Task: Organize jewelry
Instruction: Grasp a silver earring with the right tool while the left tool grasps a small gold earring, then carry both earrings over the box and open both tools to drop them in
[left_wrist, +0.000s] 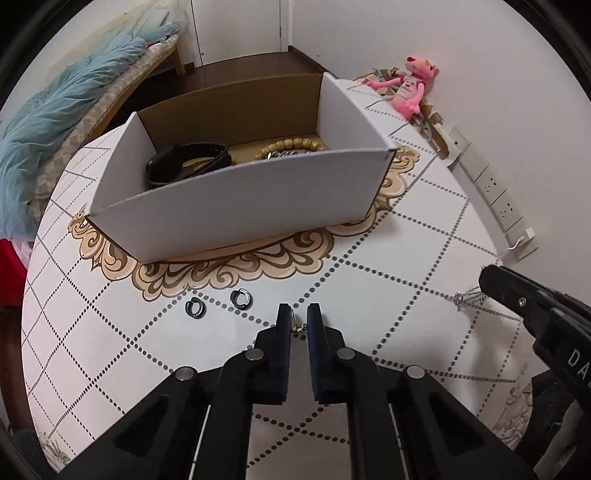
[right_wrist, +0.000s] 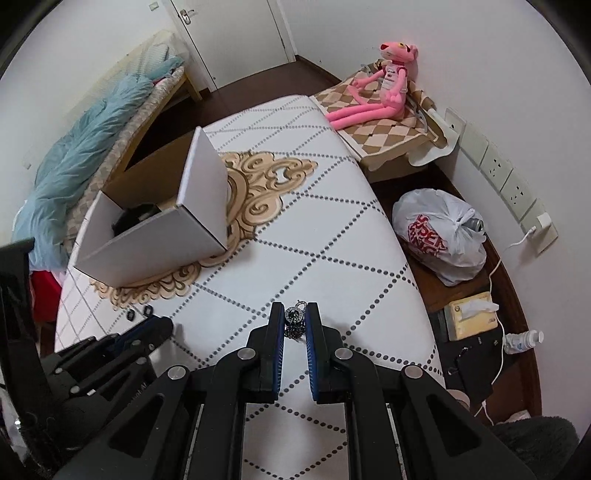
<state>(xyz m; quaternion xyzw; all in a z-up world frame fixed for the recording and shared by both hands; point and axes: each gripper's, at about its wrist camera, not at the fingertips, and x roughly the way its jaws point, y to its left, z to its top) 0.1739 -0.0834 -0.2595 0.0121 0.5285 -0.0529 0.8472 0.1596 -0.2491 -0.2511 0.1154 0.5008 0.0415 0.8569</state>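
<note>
A white cardboard box stands on the patterned table and holds a black band and a beaded bracelet. Two dark hoop earrings lie on the table in front of it. My left gripper has its jaws narrowly apart around a small gold earring on the table. My right gripper has its jaws closed in around a silver chain necklace with a ring pendant. The box also shows in the right wrist view.
A pink plush toy sits on a checkered stool by the wall. A white plastic bag, tissue box and small bottle lie on the floor at right. A bed with a blue blanket is at left.
</note>
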